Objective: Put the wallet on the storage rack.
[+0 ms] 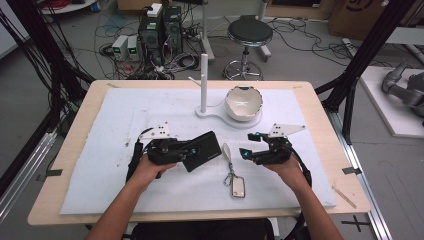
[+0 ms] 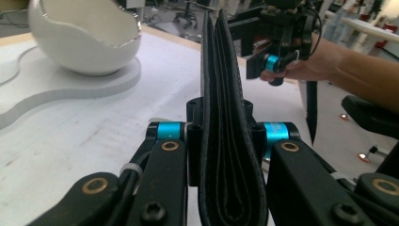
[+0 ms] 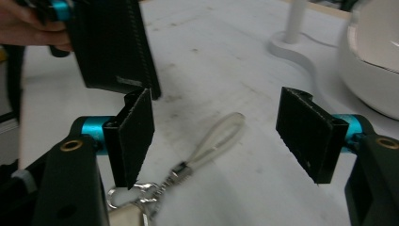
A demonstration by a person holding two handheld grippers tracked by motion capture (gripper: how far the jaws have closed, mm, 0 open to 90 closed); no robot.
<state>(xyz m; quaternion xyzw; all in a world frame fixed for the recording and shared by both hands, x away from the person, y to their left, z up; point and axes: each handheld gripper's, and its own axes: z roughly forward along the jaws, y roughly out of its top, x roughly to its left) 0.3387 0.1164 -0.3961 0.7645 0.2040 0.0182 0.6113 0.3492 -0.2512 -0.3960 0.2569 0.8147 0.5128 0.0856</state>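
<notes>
While our left gripper (image 1: 194, 151) clamps its fingers on the black wallet (image 1: 202, 151), lifted left of the key ring (image 1: 232, 172), our right gripper (image 1: 248, 152) hovers open; next, we judge, comes grabbing those keys.

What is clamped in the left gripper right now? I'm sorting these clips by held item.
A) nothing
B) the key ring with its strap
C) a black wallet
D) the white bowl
C: in the left gripper view the left gripper has its jaws pressed on both sides of the folded black wallet, while the keys lie loose on the table.
</notes>
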